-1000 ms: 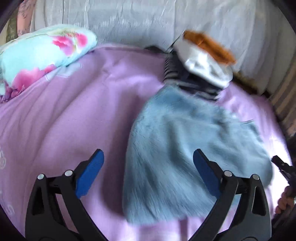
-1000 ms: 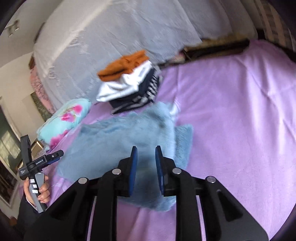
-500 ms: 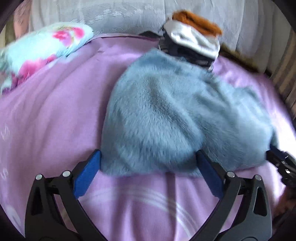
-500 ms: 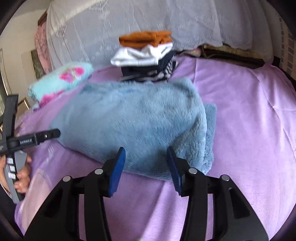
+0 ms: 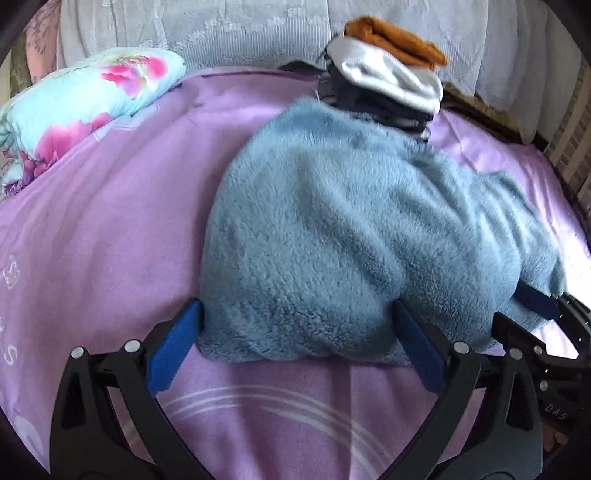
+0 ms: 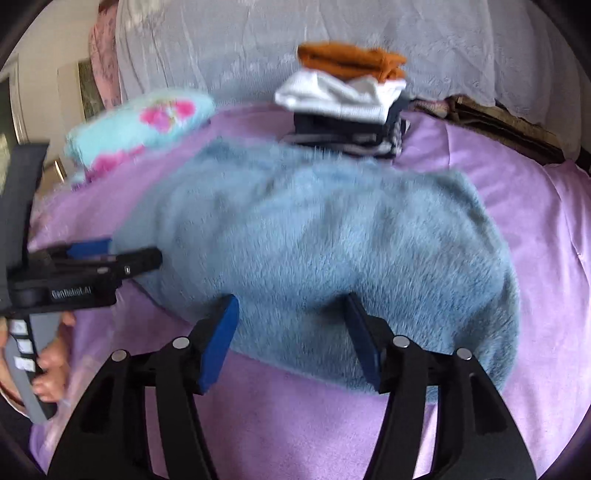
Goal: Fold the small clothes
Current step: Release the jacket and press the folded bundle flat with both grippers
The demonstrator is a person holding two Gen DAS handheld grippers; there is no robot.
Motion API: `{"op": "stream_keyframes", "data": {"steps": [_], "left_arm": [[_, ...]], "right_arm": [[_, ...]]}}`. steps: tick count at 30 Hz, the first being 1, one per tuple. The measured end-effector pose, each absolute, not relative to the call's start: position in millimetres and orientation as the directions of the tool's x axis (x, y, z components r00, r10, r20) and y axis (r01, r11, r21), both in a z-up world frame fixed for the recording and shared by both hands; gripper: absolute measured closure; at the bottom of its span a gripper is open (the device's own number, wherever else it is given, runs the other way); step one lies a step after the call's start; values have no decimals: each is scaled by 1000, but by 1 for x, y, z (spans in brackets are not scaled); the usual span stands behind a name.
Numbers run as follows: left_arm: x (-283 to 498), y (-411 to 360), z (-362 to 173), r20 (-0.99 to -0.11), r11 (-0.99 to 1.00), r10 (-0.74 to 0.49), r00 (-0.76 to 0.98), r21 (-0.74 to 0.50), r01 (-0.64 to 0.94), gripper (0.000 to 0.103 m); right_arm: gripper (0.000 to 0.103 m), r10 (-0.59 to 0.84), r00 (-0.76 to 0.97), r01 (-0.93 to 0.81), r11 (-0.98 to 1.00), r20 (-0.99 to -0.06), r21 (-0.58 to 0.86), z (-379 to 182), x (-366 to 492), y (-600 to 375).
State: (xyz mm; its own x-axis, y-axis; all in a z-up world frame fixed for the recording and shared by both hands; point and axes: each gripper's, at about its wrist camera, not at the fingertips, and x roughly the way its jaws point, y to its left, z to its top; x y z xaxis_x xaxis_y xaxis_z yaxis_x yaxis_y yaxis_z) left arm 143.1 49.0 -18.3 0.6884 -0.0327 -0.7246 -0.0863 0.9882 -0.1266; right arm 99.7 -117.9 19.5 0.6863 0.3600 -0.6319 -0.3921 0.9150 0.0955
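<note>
A fluffy blue fleece garment [image 5: 332, 221] [image 6: 325, 236] lies bunched on the purple bed cover [image 5: 110, 240]. My left gripper [image 5: 297, 332] stands wide open, its blue pads [image 5: 177, 343] on either side of the garment's near edge, not pressing it. My right gripper [image 6: 291, 325] has its jaws opening, and the fleece's near edge sits between its pads [image 6: 218, 339] without being pinched. In the left wrist view the right gripper's tip [image 5: 535, 306] shows at the garment's right corner. The left gripper [image 6: 92, 258] shows at the left in the right wrist view, held by a hand [image 6: 48, 369].
A stack of folded clothes [image 5: 388, 74] [image 6: 343, 99], orange on top, then white and dark striped, stands just behind the fleece. A floral turquoise pillow [image 5: 85, 96] [image 6: 147, 122] lies at the back left. A white draped cloth [image 5: 221, 33] runs along the back.
The right jaws have widened from nearly shut, and that gripper rolled level. Both grippers came up to the fleece's near edge, which now lies between their fingers.
</note>
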Motion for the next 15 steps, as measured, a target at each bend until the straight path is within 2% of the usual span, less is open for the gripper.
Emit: {"op": "stream_keyframes", "data": {"steps": [4, 6, 9, 11, 15], "left_arm": [[148, 64, 1, -693, 981, -60, 718, -173, -85, 2], [157, 75, 3, -694, 977, -26, 720, -169, -127, 2], [162, 90, -8, -712, 962, -59, 700, -228, -151, 2], [164, 94, -14, -726, 961, -44, 686, -218, -170, 2], [167, 85, -16, -727, 973, 1, 687, -157, -168, 2]], "right_arm": [[43, 325, 714, -367, 928, -620, 64, 43, 134, -102], [43, 323, 693, -338, 935, -645, 105, 41, 160, -96], [43, 293, 631, -286, 949, -718, 136, 17, 196, -89], [41, 286, 580, -273, 950, -762, 149, -8, 214, -92], [41, 287, 623, -281, 950, -728, 134, -1, 204, -93]]}}
